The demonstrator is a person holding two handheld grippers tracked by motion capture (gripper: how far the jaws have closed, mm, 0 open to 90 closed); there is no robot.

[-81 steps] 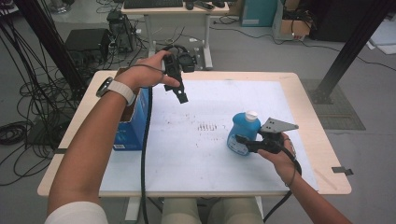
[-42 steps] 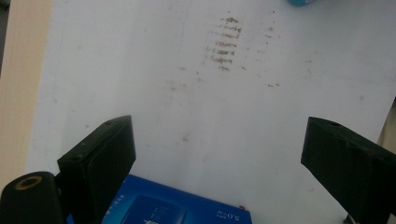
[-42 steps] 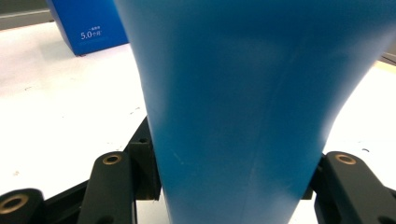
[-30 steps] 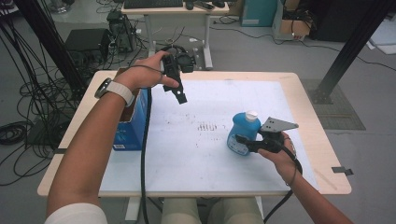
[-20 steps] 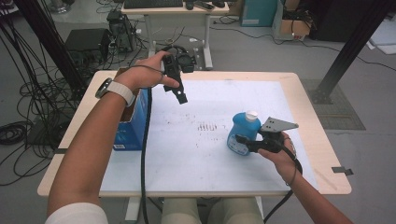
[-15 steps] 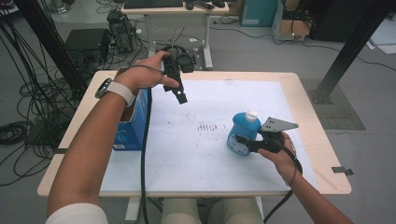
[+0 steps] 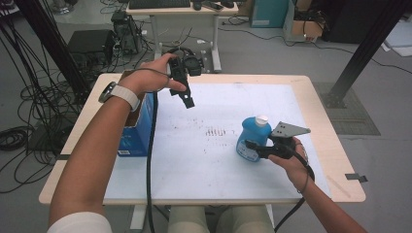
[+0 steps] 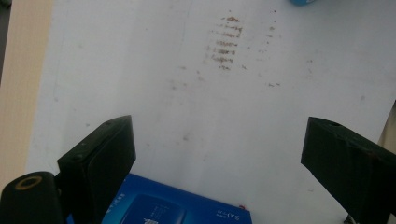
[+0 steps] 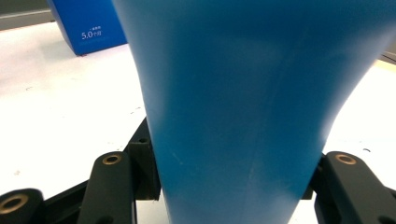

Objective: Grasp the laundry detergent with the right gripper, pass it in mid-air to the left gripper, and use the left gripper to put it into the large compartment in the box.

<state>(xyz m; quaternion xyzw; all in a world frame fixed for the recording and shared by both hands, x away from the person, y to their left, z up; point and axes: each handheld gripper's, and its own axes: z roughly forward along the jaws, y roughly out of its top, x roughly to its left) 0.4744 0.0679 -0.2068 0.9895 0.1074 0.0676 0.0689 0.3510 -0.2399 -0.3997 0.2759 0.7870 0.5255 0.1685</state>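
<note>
The right gripper (image 7: 252,145) has its jaws clamped on the blue bottle (image 7: 252,138), standing upright on the white table (image 7: 204,160). The left gripper (image 7: 187,99) hangs with jaws wide apart, holding nothing, above the blue box (image 9: 86,25) printed "5.0".

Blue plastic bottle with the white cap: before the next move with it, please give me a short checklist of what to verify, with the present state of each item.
1. Right gripper shut on the blue plastic bottle with the white cap: ok; in the right gripper view a jaw stands at each side of its body.
2. Bottle upright on the white table top: ok.
3. White cap on the bottle: ok; whether it is tight, cannot tell.
4. Left gripper open and holding nothing: ok; the left gripper view shows bare table between the jaws.
5. Blue cardboard box apart from the bottle: ok, it stands at the table's left side.
6. Brown smudges near the bottle: not ok, the surface is not clean.
</note>
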